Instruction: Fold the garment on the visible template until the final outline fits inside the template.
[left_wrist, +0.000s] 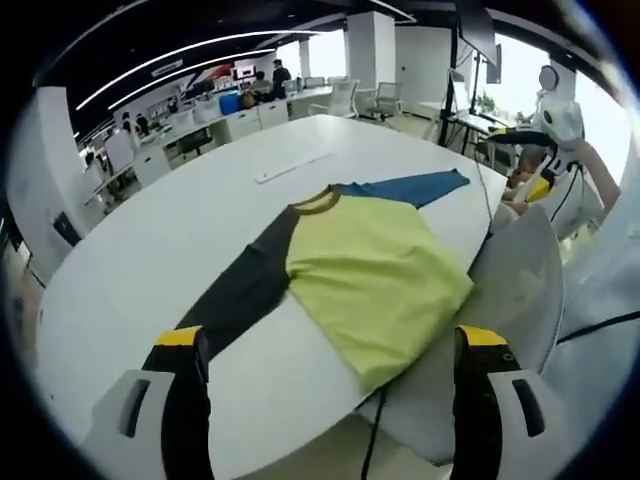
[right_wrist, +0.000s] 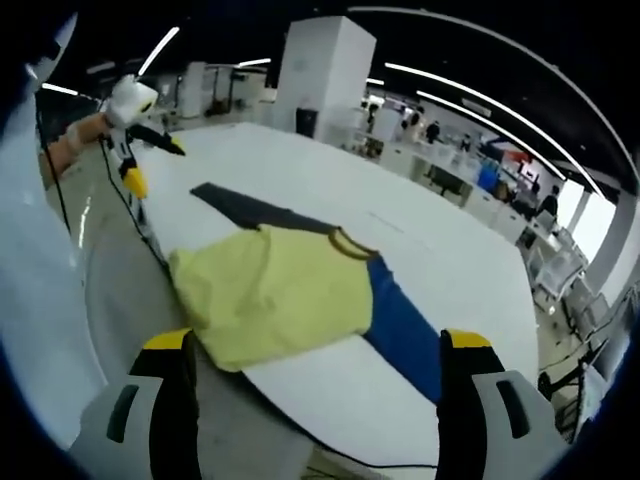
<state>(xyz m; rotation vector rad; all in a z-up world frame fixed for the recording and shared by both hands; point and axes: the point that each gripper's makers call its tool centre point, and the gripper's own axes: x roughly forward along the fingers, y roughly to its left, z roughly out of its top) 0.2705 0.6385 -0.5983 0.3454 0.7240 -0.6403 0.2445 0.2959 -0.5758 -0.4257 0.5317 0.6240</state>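
Observation:
A garment lies flat on the white oval table (left_wrist: 180, 210). Its body is yellow-green (left_wrist: 375, 275) (right_wrist: 275, 290), with a black sleeve (left_wrist: 240, 290) (right_wrist: 250, 208) and a blue sleeve (left_wrist: 410, 187) (right_wrist: 400, 330) spread to either side. The hem hangs a little over the table's near edge. My left gripper (left_wrist: 330, 340) is open, held back from the hem, with nothing between its jaws. My right gripper (right_wrist: 315, 345) is open too, above the hem side. A hand holds the right gripper (left_wrist: 548, 130) beyond the table's edge, and the left gripper (right_wrist: 132, 105) shows far left.
A white strip (left_wrist: 290, 165) lies on the table beyond the collar. A white chair (left_wrist: 525, 285) stands against the table's edge beside the hem, and a cable runs down there. Desks, chairs and people fill the office behind.

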